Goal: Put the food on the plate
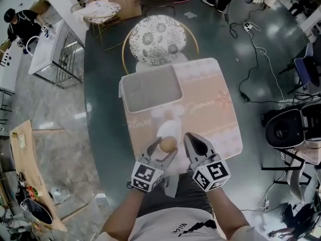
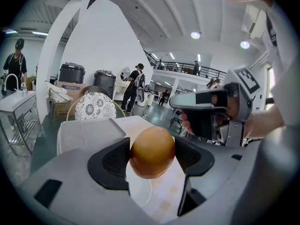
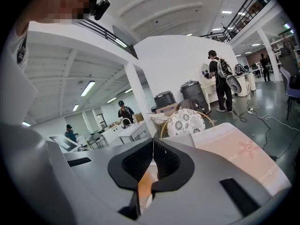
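Note:
A round golden-brown piece of food is clamped between the jaws of my left gripper, held just above a small white plate on the pink tablecloth. In the left gripper view the food fills the gap between the black pads, and the plate shows below it. My right gripper hovers to the right of the food, shut with nothing in it. Its pads meet in the right gripper view, and the food peeks through below them.
A white rectangular tray lies on the far left part of the tablecloth. A chair with a patterned round cushion stands beyond the table. Cables run across the floor at the right. People stand far off in the room.

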